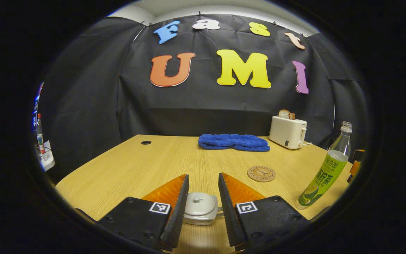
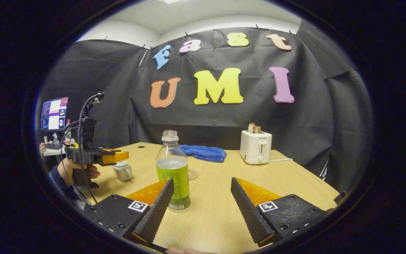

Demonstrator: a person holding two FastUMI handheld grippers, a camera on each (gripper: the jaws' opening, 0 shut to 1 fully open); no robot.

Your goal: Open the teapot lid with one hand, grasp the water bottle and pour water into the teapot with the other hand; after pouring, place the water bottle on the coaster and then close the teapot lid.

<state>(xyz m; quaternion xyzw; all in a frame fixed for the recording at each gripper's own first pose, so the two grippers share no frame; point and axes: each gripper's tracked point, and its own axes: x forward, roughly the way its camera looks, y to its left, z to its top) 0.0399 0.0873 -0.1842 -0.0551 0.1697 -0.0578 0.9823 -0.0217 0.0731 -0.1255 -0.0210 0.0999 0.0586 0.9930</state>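
Observation:
A small grey teapot (image 1: 200, 209) with its lid (image 1: 196, 200) on sits low between the fingers of my left gripper (image 1: 203, 178), which is open; neither finger touches it. In the right gripper view that left gripper (image 2: 115, 156) hovers just over the teapot (image 2: 123, 171), held by a hand (image 2: 78, 171). The capless water bottle (image 2: 173, 169) with a green label stands upright just ahead of my right gripper (image 2: 202, 180), near its left finger. That gripper is open and holds nothing. The round cork coaster (image 1: 261, 173) lies flat, left of the bottle (image 1: 326, 171).
A blue towel (image 1: 234, 141) lies at the back of the wooden table (image 1: 125, 165), with a white toaster (image 1: 288, 132) holding bread to its right. A cable hole (image 1: 146, 142) is at the back left. A monitor (image 2: 54, 113) stands beyond the table's left edge.

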